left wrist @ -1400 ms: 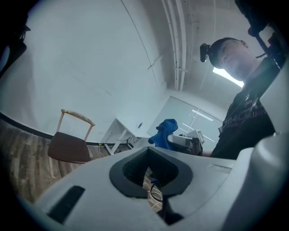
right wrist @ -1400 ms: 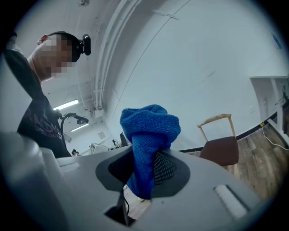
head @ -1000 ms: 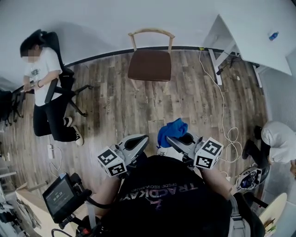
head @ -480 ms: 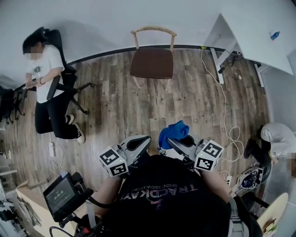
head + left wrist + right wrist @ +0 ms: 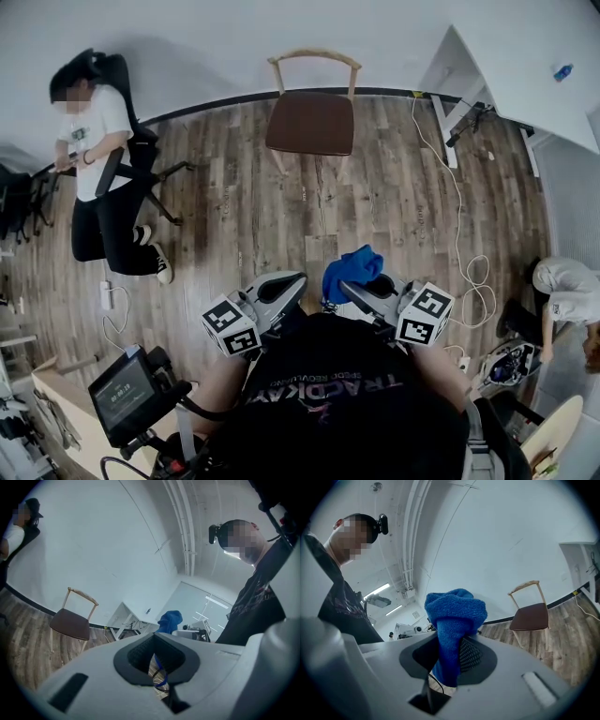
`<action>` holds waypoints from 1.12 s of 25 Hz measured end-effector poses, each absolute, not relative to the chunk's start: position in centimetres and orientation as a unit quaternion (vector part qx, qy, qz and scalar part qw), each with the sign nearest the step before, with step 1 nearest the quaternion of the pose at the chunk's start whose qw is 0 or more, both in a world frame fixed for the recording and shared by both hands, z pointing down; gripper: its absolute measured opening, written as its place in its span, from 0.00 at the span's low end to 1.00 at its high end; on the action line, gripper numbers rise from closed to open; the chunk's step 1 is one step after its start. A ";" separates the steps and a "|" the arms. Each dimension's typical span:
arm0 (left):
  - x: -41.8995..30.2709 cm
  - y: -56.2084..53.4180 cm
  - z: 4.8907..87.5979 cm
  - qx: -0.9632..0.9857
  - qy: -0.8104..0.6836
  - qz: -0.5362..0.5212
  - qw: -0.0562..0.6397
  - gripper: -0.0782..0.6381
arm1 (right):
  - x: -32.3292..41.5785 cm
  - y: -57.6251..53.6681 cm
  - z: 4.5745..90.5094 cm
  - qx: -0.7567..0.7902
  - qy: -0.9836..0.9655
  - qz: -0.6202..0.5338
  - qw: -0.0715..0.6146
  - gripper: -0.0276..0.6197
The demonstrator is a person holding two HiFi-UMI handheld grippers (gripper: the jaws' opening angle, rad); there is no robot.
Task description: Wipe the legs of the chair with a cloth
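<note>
A chair (image 5: 309, 120) with a pale wooden frame and brown seat stands by the far wall; its legs show below the seat. It also appears small in the left gripper view, chair (image 5: 70, 623), and the right gripper view, chair (image 5: 529, 616). My right gripper (image 5: 361, 284) is shut on a blue cloth (image 5: 352, 269), held close to my body, well short of the chair. The cloth (image 5: 454, 618) bunches up above the jaws of the right gripper (image 5: 450, 656). My left gripper (image 5: 278, 289) sits beside it, jaws together and empty. From the left gripper (image 5: 157, 644) the cloth (image 5: 169, 620) shows.
A person sits on a black office chair (image 5: 131, 155) at the left. A white desk (image 5: 525, 66) stands at the back right, with a white cable (image 5: 450, 216) trailing over the wooden floor. Another person (image 5: 562, 295) crouches at the right. A screen device (image 5: 127, 398) is at lower left.
Both grippers stay almost still near my body. The crouching person at the right has shifted further right. The view has drifted slightly.
</note>
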State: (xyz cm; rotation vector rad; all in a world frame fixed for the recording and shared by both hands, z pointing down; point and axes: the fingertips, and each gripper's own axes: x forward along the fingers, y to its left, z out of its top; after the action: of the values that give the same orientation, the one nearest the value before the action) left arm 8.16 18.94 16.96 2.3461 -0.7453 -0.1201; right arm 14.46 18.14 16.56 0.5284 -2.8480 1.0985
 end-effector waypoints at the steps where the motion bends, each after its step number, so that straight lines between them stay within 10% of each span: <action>1: 8.2 19.0 16.9 0.898 -0.285 -0.047 0.332 0.11 | 14.5 18.2 16.6 0.171 -0.919 0.355 0.022 0.19; 28: 8.8 19.3 16.7 0.899 -0.271 -0.046 0.343 0.11 | 14.6 19.3 17.0 0.172 -0.914 0.366 0.027 0.18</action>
State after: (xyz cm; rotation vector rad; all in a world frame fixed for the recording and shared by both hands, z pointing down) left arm 8.81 19.34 16.69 2.3357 -0.7033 -0.1188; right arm 14.63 19.26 17.00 0.5328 -2.8244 1.1295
